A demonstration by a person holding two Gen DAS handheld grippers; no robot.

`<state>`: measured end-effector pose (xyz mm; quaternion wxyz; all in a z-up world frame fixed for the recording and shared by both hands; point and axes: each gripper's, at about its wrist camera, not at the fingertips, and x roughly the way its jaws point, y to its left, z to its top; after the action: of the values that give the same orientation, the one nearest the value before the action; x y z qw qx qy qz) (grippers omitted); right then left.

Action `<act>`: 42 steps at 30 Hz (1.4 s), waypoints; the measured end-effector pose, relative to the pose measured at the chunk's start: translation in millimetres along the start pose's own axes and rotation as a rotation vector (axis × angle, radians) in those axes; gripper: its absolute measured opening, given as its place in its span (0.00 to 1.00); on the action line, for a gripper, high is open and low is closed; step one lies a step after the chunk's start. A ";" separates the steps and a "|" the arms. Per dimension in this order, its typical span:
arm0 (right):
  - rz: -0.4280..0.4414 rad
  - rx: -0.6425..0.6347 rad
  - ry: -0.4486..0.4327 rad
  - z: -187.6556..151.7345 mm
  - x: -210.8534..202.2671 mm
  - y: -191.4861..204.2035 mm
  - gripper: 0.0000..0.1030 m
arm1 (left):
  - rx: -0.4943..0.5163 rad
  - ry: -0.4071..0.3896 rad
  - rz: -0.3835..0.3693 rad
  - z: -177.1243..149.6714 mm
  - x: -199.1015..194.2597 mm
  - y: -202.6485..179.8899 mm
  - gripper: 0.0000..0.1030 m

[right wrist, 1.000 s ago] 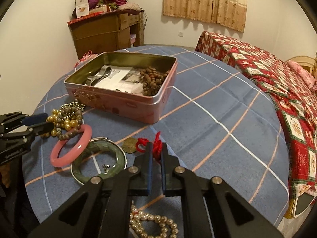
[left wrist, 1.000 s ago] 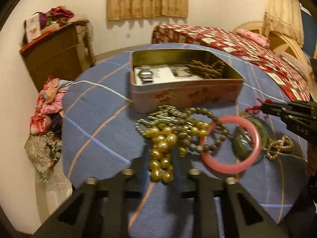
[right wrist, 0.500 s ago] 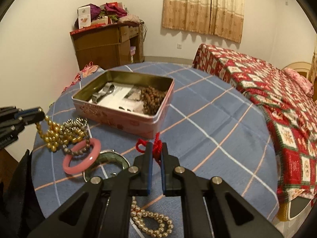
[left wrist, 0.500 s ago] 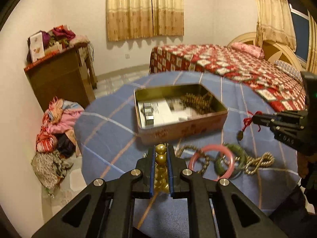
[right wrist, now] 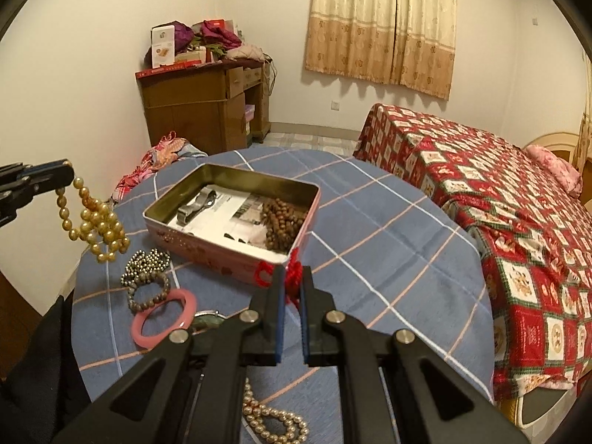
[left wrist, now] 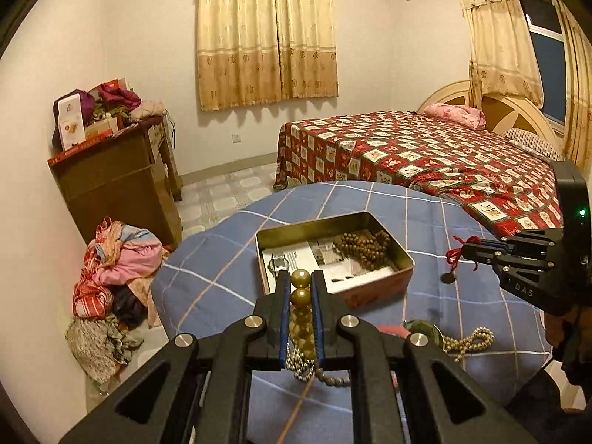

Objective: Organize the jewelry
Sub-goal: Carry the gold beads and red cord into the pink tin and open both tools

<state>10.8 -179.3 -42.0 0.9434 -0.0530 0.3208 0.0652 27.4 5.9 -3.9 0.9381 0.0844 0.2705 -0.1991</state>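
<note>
Half the green bangle [right wrist: 207, 321] hides behind right tongs [right wrist: 292, 288], clamped on red cord [right wrist: 292, 272]. Left tongs [left wrist: 300, 288] grip gold beads [left wrist: 300, 296], screening the pink bangle [right wrist: 164, 316] on worktop [right wrist: 388, 251] beside tin [right wrist: 236, 259].

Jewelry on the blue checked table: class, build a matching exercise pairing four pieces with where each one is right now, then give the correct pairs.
Things:
1. gold bead necklace
2. red cord pendant
3. brown bead strand
4. pink bangle

Places:
A. lying flat on the tablecloth
B. inside the tin box
C. hanging from the left gripper
D. hanging from the right gripper

Pairs: 1-C, 2-D, 3-B, 4-A
</note>
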 end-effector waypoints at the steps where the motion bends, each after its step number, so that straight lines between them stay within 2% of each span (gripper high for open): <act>1: -0.002 -0.002 -0.002 1.0 -0.6 -0.6 0.08 | 0.007 -0.003 0.007 2.5 2.2 -0.5 0.09; 18: -0.064 -0.065 -0.057 39.0 9.2 -2.4 0.08 | 0.075 -0.045 0.094 42.7 44.2 3.5 0.09; 29: -0.071 -0.120 -0.080 63.4 29.0 11.8 0.08 | 0.106 -0.024 0.143 56.1 83.4 5.9 0.09; 42: -0.090 -0.139 -0.044 74.7 68.4 21.6 0.08 | 0.098 0.029 0.157 52.7 122.8 10.0 0.09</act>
<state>105.8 -141.3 -26.2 0.9463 -0.1312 0.2919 0.0457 151.7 -39.3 -25.7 0.9416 0.1540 0.2665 -0.1368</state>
